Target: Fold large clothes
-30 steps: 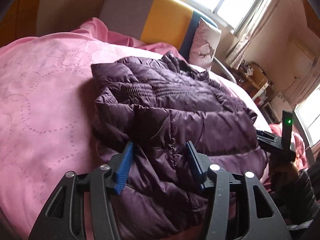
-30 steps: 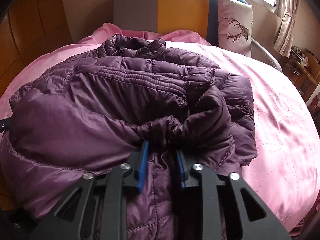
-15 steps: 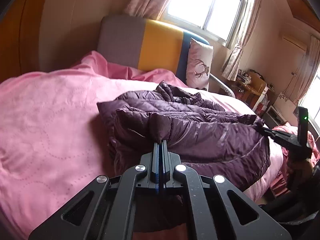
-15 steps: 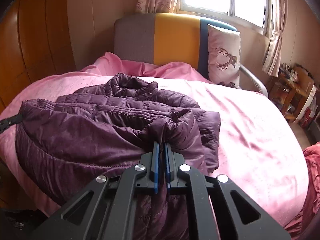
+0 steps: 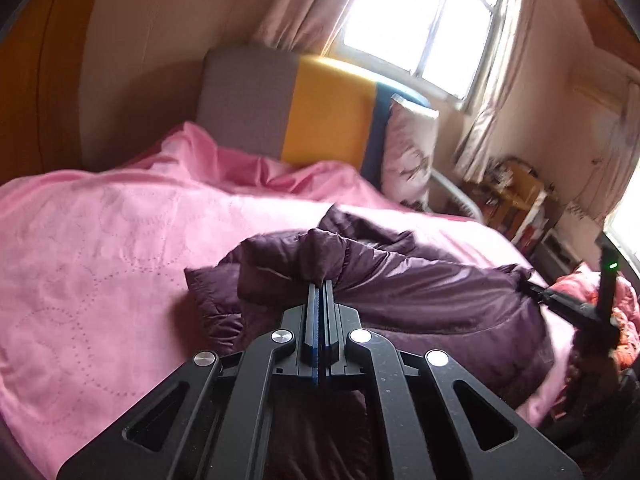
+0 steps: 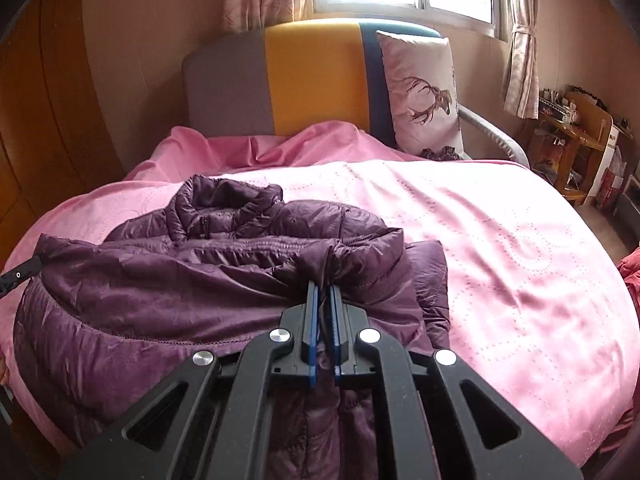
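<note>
A dark purple quilted puffer jacket (image 5: 420, 292) (image 6: 168, 280) lies bunched on a pink bed cover (image 5: 100, 248) (image 6: 500, 240). My left gripper (image 5: 321, 285) is shut on a pinched fold at the jacket's near left edge, and the fabric hangs lifted from it. My right gripper (image 6: 324, 286) is shut on a fold at the jacket's near right edge, with its blue pads pressed on the cloth. The jacket's collar (image 6: 228, 200) lies crumpled toward the headboard. In the left wrist view the other gripper (image 5: 560, 300) shows at the far right, gripping the same hem.
A grey, yellow and blue headboard (image 6: 312, 76) stands at the far end with a deer-print pillow (image 6: 424, 96) leaning on it. Wooden shelving with clutter (image 6: 576, 136) is at the right. Orange wood panelling (image 6: 36, 128) runs along the left. A red cloth (image 5: 588, 292) lies by the bed's right edge.
The left jaws closed on the jacket's edge a second ago. Both grippers have since risen and tilted up, lifting the near hem; the jacket now bunches toward the headboard.
</note>
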`<state>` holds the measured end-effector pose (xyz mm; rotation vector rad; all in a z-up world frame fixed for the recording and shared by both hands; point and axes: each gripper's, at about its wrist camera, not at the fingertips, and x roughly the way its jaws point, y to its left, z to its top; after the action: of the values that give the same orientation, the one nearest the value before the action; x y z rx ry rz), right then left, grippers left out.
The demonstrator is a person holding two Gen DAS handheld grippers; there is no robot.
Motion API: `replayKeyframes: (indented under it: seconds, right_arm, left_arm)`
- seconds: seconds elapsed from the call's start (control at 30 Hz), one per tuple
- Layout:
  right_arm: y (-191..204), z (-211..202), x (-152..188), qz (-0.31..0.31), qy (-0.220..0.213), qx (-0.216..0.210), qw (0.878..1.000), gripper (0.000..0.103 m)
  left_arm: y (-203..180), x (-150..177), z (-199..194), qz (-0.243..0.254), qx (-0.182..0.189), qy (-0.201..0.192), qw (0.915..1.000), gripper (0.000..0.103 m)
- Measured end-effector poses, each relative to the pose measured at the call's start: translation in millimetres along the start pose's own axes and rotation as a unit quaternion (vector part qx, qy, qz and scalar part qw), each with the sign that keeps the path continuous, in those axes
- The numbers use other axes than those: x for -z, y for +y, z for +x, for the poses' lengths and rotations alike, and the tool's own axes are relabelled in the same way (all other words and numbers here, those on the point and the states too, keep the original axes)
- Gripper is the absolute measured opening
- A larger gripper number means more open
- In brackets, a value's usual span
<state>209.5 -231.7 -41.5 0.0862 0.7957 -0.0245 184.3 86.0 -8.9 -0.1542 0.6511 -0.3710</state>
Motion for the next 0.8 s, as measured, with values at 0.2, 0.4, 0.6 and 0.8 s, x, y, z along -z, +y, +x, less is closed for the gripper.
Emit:
replayKeyframes:
  seconds: [0.2,0.4,0.6,0.8]
  right_arm:
    - [-5,-4,7,-0.007,-0.010,-0.019,1.000,0.041]
    - [-20,-32,11,-0.021,-0.048,-0.001,0.999,0.083]
    - [-27,8,15,-0.033,0.026,-0.010,0.999,0.057]
    - [-10,-15,12,-0.058,0.000,0.001,0.998,0.010]
  left_arm:
    - [9,16,57,-0.013,-0.019,0.063,0.9977,0.000]
    - [21,16,26,-0.025,-0.017,0.028,0.9991,0.066]
    - [55,22,37,-0.075,-0.008,0.060,0.9954,0.073]
    - [47,29,48,-0.069,0.019,0.075,0.9946,0.007]
